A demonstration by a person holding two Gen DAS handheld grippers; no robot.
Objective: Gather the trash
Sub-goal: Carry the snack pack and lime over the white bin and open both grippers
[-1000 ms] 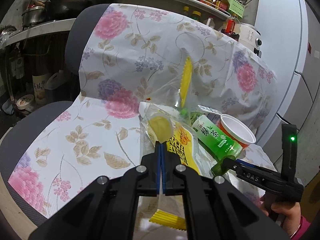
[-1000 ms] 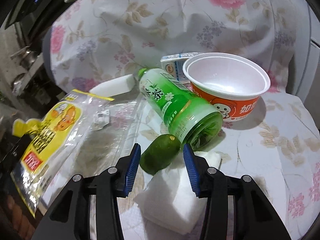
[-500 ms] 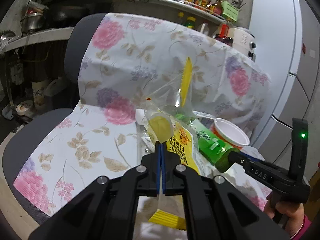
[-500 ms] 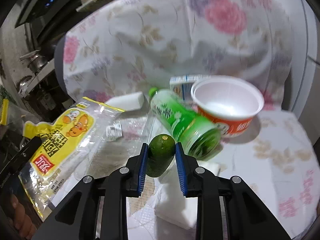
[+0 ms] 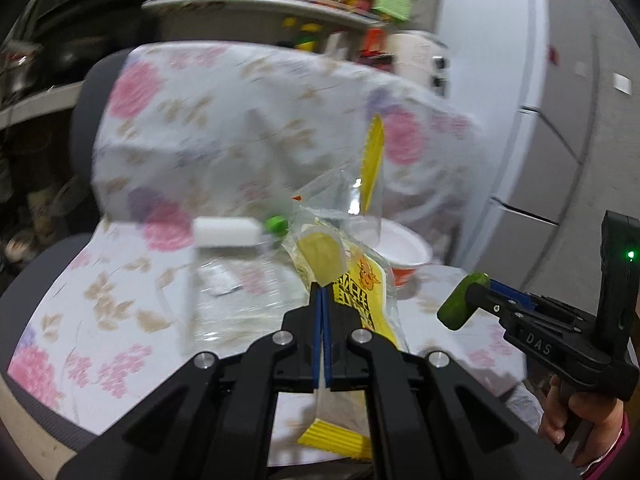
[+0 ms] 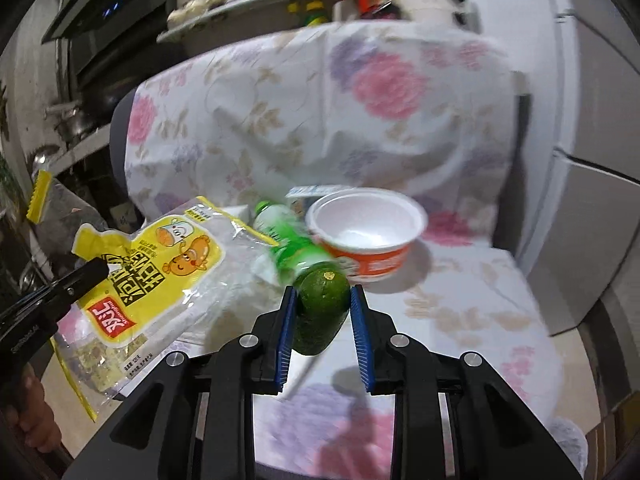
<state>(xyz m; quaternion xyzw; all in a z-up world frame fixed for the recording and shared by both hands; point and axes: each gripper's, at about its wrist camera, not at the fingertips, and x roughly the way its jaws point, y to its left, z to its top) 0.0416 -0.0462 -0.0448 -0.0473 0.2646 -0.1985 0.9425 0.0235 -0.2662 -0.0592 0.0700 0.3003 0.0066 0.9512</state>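
1. Lifting now: my right gripper (image 6: 323, 312), open around the green fruit (image 6: 322, 312) a second ago, is clamped on it, pads pressing both sides, clear of the floral-covered chair seat (image 6: 472, 304).
2. My left gripper (image 5: 322, 320) stays fully shut, pinching the yellow snack bag (image 5: 360, 288), which hangs open at 12 o'clock from its tips.
3. The green bottle (image 6: 286, 240) and white cup (image 6: 366, 226) remain on the seat at 12 o'clock of the fruit.
4. I judge the fruit ready to go into the bag, at 9 o'clock from it.
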